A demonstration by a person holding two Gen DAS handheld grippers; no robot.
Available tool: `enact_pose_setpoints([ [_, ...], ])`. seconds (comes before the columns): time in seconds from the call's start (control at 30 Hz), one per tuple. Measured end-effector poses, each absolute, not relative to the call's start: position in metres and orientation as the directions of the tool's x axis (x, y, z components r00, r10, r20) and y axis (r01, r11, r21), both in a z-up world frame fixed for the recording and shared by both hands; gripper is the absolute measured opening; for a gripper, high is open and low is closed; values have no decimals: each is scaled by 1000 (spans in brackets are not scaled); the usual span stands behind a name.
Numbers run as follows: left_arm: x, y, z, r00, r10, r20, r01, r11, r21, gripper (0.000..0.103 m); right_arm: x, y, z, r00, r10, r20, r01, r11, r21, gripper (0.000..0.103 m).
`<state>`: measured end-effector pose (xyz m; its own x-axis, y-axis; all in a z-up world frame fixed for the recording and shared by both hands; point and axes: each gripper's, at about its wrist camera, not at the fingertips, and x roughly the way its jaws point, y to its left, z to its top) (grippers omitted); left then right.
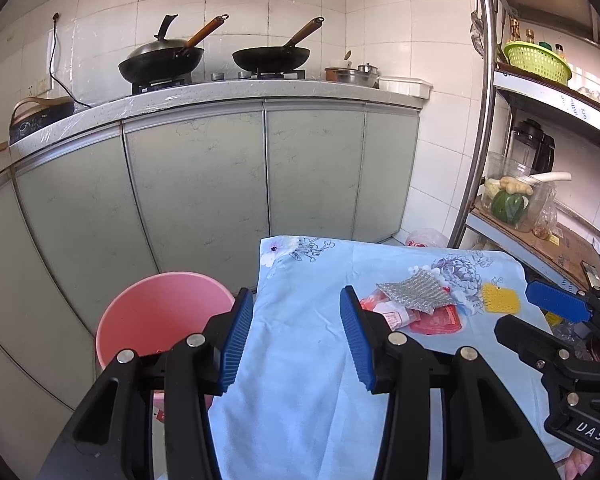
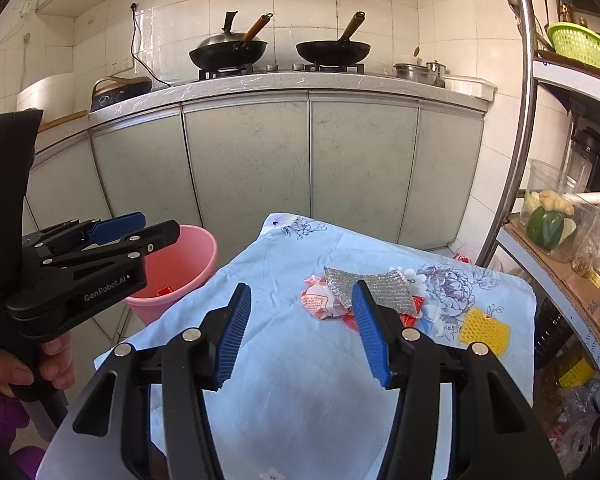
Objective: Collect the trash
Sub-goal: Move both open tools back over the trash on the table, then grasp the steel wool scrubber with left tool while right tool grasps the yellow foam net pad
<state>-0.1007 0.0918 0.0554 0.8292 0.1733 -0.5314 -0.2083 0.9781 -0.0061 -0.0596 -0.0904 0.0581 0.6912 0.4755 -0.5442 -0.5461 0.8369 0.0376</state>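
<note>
A small table covered with a pale blue flowered cloth stands in front of a run of grey-green kitchen cabinets. The trash lies near the far right corner of the cloth: a crumpled red-and-white wrapper and a red packet, touching each other, with a silver mesh scouring pad lying partly over them. A yellow perforated pad lies just beside this heap, toward the right edge of the cloth, and apart from it.

A pink bucket stands on the floor at the left edge of the table, between it and the cabinets; a small red scrap shows inside it.

The left gripper hangs over the left part of the cloth, its blue-padded fingers spread apart with nothing between them. The right gripper hangs over the middle of the cloth, short of the heap, its jaws likewise spread and empty; only bare cloth shows in the gap. In the right wrist view a hand grips the handle of the left gripper, above a purple sleeve.

On the counter behind, two black woks sit on a gas hob. A metal shelf rack stands at the right of the table, bearing a green basket and a clear container of vegetables.
</note>
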Motion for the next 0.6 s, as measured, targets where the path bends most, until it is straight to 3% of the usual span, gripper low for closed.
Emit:
enact_pose_setpoints([
  [0.43, -88, 88, 45, 846, 102, -524, -150, 988, -49, 45, -57, -145, 53, 749, 386, -539, -446, 895, 21, 53],
  [0.6, -67, 75, 32, 828, 43, -560, -93, 994, -61, 45, -45, -176, 37, 749, 351, -562, -397, 917, 44, 53],
])
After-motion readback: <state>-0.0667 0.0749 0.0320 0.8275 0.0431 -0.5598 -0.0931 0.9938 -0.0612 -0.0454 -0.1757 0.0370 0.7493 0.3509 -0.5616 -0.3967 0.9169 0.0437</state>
